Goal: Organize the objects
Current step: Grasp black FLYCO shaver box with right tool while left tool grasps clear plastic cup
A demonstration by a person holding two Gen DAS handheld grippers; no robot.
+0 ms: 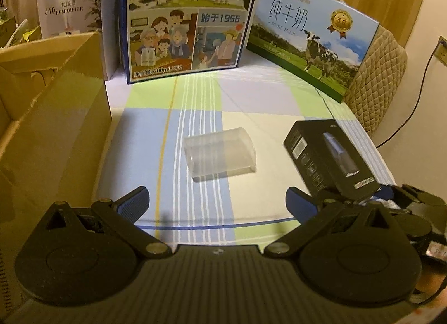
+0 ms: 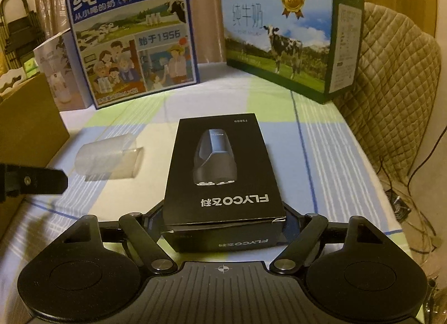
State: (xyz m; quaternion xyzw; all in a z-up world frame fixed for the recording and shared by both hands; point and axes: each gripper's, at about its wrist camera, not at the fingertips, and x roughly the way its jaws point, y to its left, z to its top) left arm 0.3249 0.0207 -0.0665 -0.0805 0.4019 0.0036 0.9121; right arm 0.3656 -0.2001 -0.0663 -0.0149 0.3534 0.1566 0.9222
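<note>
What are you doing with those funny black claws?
A person is tidying things on a checked tablecloth with two hand-held grippers. The right gripper is clamped on a black shaver box. The left gripper is open and empty, pointing at a clear plastic cup lying on its side. An open cardboard box waits at the left, and two milk cartons stand at the back.

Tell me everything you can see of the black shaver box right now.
The black shaver box is a matte cardboard carton printed with a shaver photo, "FLYCO" and "FS889". It looks closed and undamaged. The right gripper is shut on its near end, holding it roughly flat over the checked tablecloth, right of the clear plastic cylinder.
</note>
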